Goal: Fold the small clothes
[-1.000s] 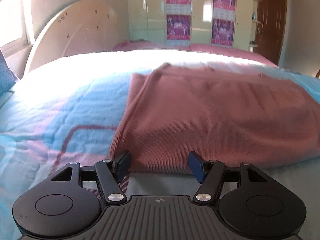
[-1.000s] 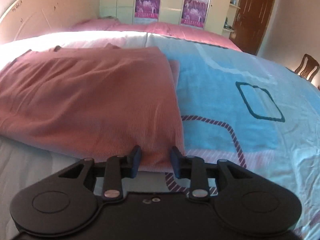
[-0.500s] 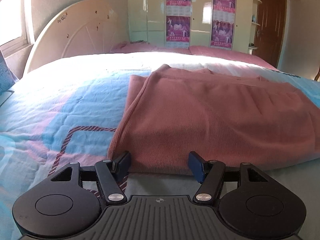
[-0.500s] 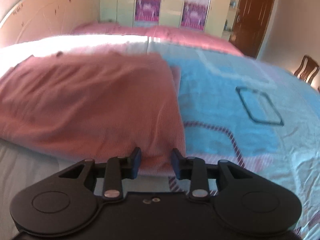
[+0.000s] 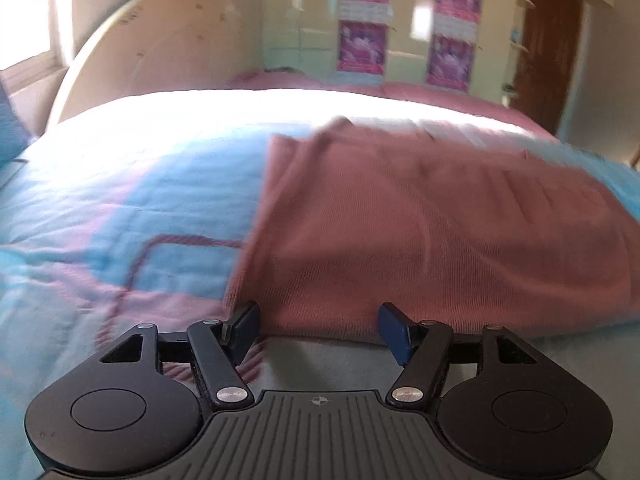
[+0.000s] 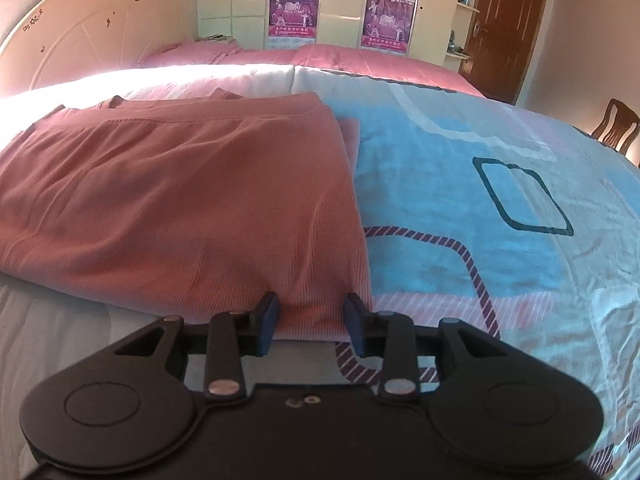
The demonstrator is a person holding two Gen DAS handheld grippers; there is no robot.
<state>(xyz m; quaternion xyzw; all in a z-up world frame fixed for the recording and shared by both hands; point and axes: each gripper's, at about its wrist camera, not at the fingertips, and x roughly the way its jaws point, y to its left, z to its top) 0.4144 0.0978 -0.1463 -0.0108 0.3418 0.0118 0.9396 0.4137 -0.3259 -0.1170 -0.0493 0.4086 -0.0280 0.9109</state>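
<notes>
Bed [image 6: 500,184] with the blue-pink patterned cover carries the pink garment [image 6: 180,200], lying flat and already doubled. Its near hem faces both tools.

Left gripper [image 5: 318,326] stands wide at the garment's near-left corner. Right gripper [image 6: 312,322] stands narrower at the near-right corner. Hem sits between each pair of pads, and neither is pressing it — nothing held.

To do the fold well, pinch all layers at both corners together, lift evenly and carry towards the headboard [image 6: 80,36].

Beyond the garment are pink pillows [image 6: 320,56]. Cover beside it is bare — nothing blocks.
</notes>
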